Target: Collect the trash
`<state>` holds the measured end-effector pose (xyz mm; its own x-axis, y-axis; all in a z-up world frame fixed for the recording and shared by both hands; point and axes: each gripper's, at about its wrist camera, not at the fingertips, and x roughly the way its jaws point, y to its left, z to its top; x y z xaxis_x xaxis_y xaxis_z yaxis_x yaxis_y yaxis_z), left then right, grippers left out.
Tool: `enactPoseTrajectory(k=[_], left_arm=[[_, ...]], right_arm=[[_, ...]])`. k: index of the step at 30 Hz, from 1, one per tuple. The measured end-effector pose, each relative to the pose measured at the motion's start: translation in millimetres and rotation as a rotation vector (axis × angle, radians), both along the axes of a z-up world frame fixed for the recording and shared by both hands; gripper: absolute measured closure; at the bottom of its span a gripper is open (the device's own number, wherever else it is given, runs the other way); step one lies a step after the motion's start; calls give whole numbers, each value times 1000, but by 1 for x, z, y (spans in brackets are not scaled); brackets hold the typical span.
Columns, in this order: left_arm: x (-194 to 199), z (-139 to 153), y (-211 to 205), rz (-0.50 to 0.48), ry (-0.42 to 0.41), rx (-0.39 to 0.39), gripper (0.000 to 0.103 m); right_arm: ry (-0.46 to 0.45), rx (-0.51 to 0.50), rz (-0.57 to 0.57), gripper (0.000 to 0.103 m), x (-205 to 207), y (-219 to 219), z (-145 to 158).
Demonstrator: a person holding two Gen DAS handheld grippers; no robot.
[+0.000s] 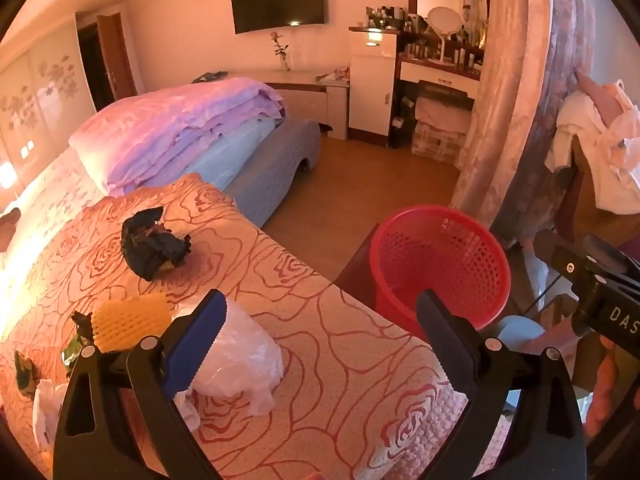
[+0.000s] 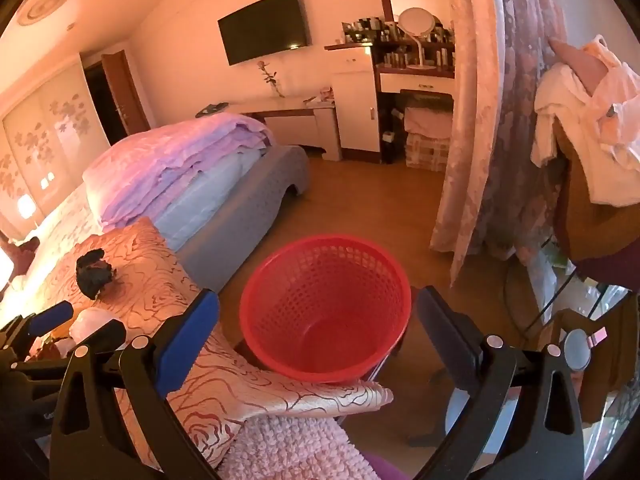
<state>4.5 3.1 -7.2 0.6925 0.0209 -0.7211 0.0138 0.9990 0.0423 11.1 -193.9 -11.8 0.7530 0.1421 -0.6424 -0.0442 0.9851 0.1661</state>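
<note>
- Trash on rose-patterned bedspread (image 1: 280, 280): crumpled clear plastic bag (image 1: 240, 356), yellow foam net sleeve (image 1: 128, 320), black crumpled wrapper (image 1: 154, 246).
- Left gripper (image 1: 320, 340): jaws spread wide, empty, blue-padded finger just in front of the plastic bag; contact unclear.
- Right gripper (image 2: 316, 332): jaws spread wide, empty, above the basket.
- Red basket (image 2: 326, 308): round perforated plastic, empty, on the floor beside the bed.
</note>
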Motion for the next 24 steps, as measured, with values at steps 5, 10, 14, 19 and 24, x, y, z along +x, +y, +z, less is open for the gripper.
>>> enactPoseTrajectory(k=[5,10,14,19,24], left_arm=[[2,0,-6,-9,-8,10,11],[8,4,-14,-17,-15,24,11],[12,5,-18,-22,-17,29,11],[13,6,-21,-23,-18,35,11],[12,7,-22,-18,-20,39,11]], right_arm=[[-1,5,-8,7,2,-4,-2],[0,7,-23,7,4,-11,-3],[4,9,-36,7,6,-15,-4],[6,10,-36,7,6,-17,-4],[6,10,-36,7,6,-16,-4]])
